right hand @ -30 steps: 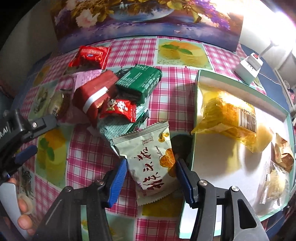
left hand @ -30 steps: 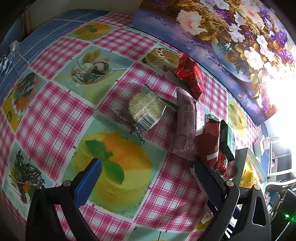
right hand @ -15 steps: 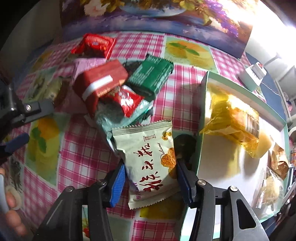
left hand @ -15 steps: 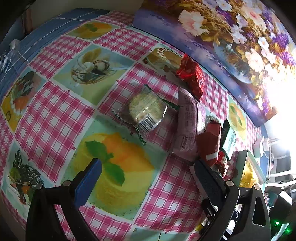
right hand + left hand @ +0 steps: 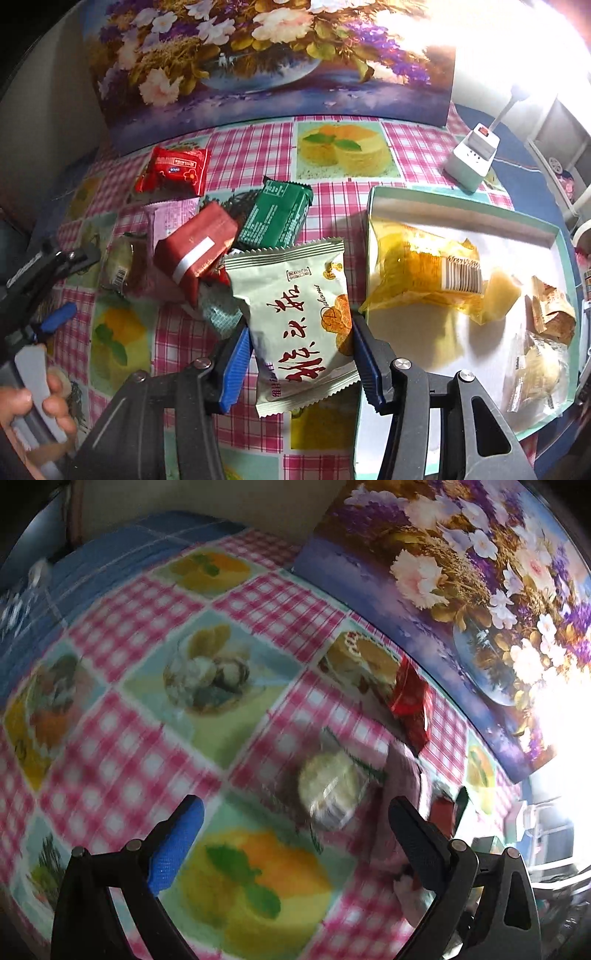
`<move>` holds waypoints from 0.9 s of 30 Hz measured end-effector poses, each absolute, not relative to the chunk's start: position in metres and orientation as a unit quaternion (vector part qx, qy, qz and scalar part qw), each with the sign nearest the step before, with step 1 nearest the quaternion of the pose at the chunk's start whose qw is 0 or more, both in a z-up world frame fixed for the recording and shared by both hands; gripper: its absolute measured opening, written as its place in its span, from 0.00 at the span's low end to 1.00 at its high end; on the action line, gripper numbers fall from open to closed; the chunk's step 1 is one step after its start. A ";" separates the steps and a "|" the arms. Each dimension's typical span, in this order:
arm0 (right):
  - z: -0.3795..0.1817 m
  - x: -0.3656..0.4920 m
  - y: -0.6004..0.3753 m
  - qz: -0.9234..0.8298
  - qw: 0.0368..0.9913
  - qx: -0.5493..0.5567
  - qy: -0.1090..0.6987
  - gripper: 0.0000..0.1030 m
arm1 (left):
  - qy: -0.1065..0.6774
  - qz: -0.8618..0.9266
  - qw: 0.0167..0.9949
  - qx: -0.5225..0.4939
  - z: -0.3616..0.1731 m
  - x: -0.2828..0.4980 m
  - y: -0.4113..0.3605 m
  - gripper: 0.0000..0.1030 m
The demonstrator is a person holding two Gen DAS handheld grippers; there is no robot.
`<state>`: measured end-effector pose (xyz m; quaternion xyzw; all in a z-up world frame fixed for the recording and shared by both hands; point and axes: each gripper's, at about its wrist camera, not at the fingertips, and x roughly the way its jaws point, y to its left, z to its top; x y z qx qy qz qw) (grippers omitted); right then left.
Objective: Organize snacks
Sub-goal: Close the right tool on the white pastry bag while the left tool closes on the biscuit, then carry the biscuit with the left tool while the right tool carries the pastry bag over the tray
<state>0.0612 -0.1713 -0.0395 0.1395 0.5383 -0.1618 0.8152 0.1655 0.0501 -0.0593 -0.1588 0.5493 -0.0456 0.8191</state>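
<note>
Checked tablecloth [image 5: 255, 155] carries the teal tray [image 5: 461, 206], cut off at the frame's right edge, with a yellow packet [image 5: 417, 269] and small wrapped bits inside. Left of the tray a snack pile: green packet [image 5: 277, 218] and dark red packet [image 5: 192, 251] overlap, what lies beneath is hidden. Right gripper [image 5: 299, 354] clamps the pale cookie packet [image 5: 295, 317], lifted above the cloth beside the tray; left gripper [image 5: 295, 838] is wide apart, empty, its view motion-blurred, round clear-wrapped cake [image 5: 332, 786] just ahead.
</note>
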 end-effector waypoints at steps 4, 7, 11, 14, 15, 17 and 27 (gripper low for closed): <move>-0.035 0.062 -0.177 -0.169 0.818 0.148 0.529 0.54 | 0.548 -0.048 0.822 -0.150 -0.067 0.180 0.043 0.97; -0.036 0.063 -0.180 -0.172 0.817 0.156 0.527 0.54 | 0.554 -0.072 0.821 -0.115 -0.073 0.188 0.027 0.97; -0.040 0.063 -0.184 -0.176 0.812 0.164 0.532 0.54 | 0.576 -0.084 0.810 -0.076 -0.086 0.190 0.012 0.93; -0.043 0.064 -0.183 -0.175 0.809 0.166 0.537 0.54 | 0.576 -0.083 0.812 -0.041 -0.087 0.189 0.005 0.87; -0.043 0.064 -0.183 -0.174 0.809 0.164 0.537 0.54 | 0.574 -0.084 0.813 -0.038 -0.087 0.188 0.004 0.80; -0.044 0.064 -0.181 -0.171 0.809 0.161 0.538 0.54 | 0.572 -0.082 0.816 -0.029 -0.085 0.187 0.002 0.68; -0.035 0.059 -0.178 -0.166 0.816 0.159 0.530 0.54 | 0.567 -0.088 0.817 -0.048 -0.073 0.164 0.009 0.66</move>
